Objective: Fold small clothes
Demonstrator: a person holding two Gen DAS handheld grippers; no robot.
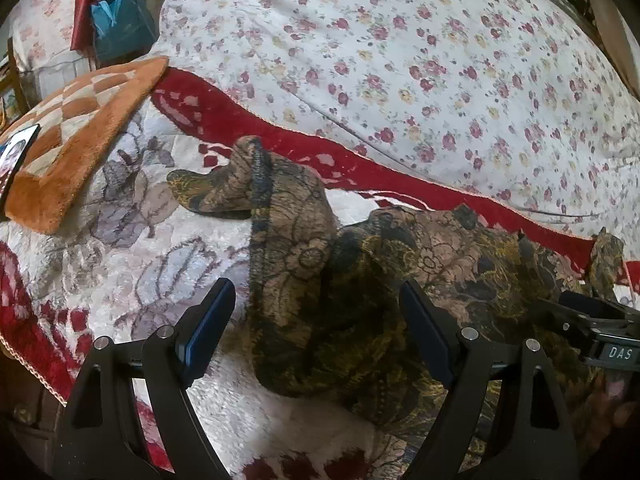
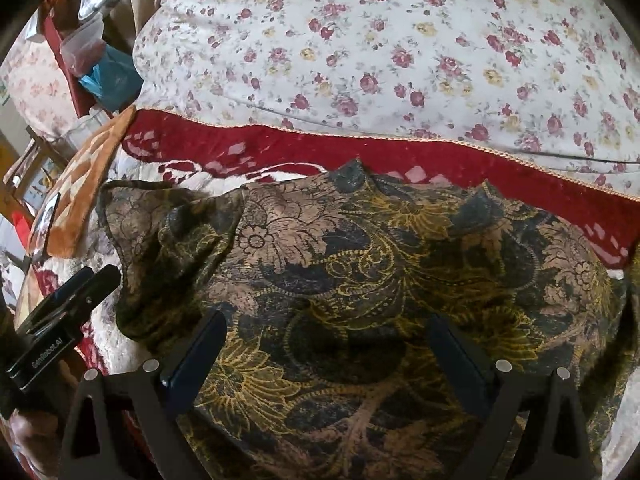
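We see our left gripper [image 1: 316, 316] spread wide above the patterned brown-and-gold garment [image 1: 360, 288], pinching nothing; its left finger is over the white plush blanket [image 1: 132, 240], its right finger over the cloth. The garment's ribbed hem [image 1: 260, 216] runs up toward 12 o'clock, a bunched corner pointing to 10 o'clock.

Our right gripper [image 2: 326, 344] is likewise spread, both fingers over the garment [image 2: 360, 264], which lies across the blanket's red border [image 2: 280, 148]. The floral pillow [image 2: 380, 48] fills 12 o'clock, touching that border. An orange checked mat [image 1: 76, 128] sits at 9 o'clock in the left view, a dark phone-like device [image 1: 16, 152] on its edge.
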